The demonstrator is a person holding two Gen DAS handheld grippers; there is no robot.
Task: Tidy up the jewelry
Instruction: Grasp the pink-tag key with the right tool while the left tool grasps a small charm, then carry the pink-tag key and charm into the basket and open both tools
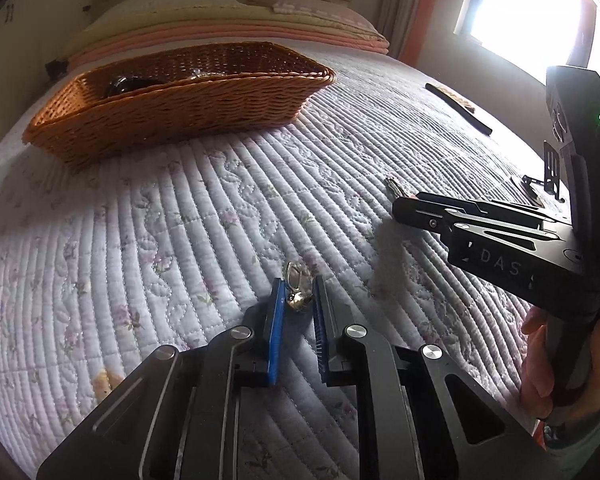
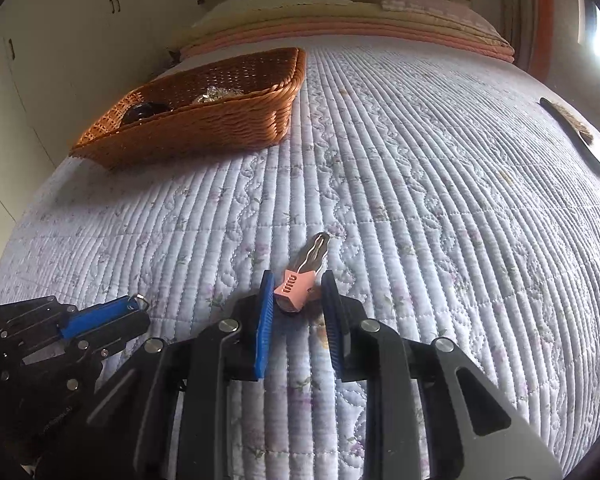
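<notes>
The quilted bed [image 2: 420, 168] carries a wicker basket [image 1: 172, 108] near its far left corner. Both grippers angle downward mid-bed. The left gripper [image 1: 296, 300] pinches a small metal ring [image 1: 296, 292]; the right gripper [image 2: 298, 300] brackets a pink-ended hair clip [image 2: 300, 280], contact unclear.

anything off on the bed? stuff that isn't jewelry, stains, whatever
Yes. The right tool has a pink-headed key between its pads, hardly jewelry. A black-handled brush lies loose near the quilt's far right edge. A small brownish stain marks the quilt just behind the key.
</notes>
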